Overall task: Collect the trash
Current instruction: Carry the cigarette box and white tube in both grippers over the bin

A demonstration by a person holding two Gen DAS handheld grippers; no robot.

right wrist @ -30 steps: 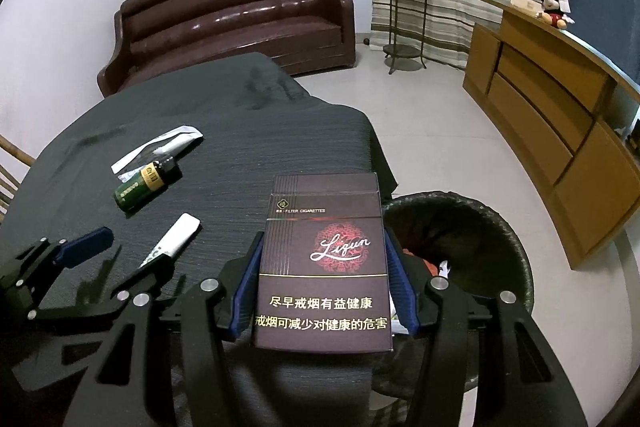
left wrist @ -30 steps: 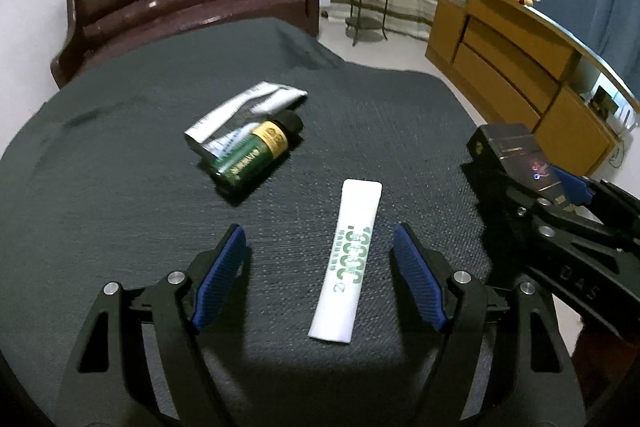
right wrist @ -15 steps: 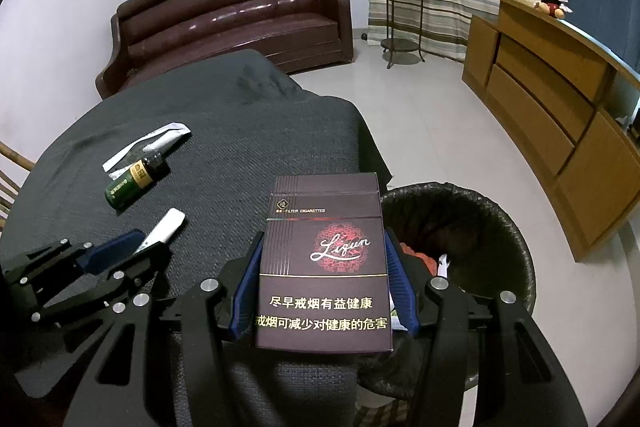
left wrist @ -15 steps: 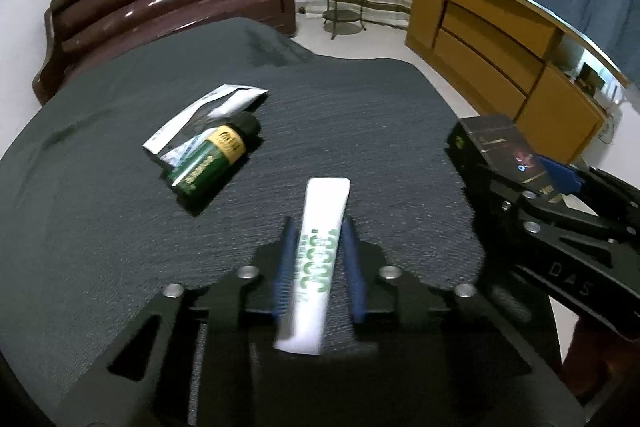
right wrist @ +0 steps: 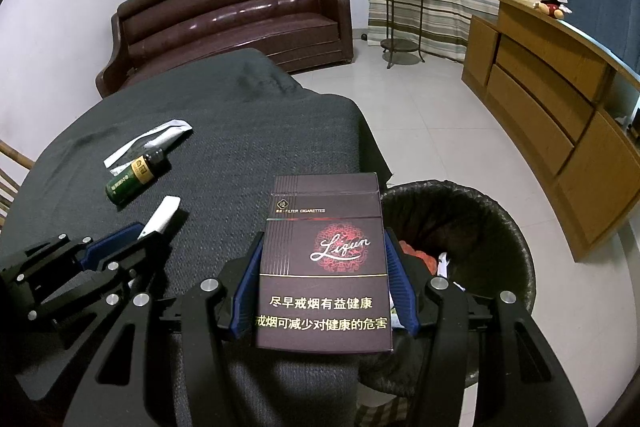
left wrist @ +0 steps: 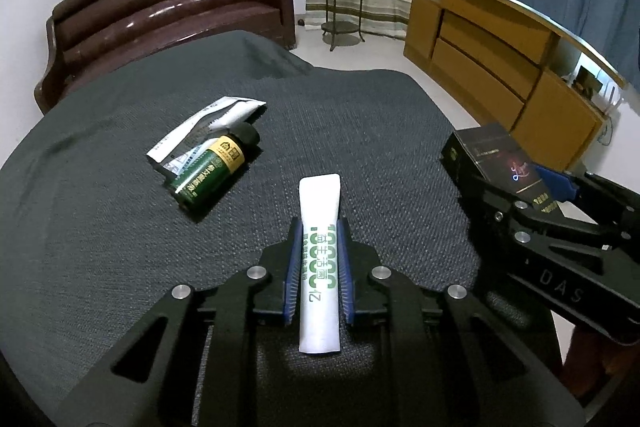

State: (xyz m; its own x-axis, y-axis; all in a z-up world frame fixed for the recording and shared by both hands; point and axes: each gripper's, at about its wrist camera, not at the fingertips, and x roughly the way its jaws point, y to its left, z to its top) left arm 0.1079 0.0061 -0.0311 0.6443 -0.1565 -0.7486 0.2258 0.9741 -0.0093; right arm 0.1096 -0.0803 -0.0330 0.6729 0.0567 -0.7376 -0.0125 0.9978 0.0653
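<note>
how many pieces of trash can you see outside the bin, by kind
white sachet in the left gripper: 1
cigarette pack in the right gripper: 1
green bottle on the tablecloth: 1
torn white wrapper beside it: 1
total: 4

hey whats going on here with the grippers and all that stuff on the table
A person is clearing trash off a dark-clothed table with two handheld grippers. The left gripper is shut on a white sachet lying on the cloth. The right gripper holds a dark cigarette pack near the table edge, beside a black-lined trash bin that already has some rubbish in it. A green bottle and a crumpled white wrapper lie on the table, waiting to be collected.
</note>
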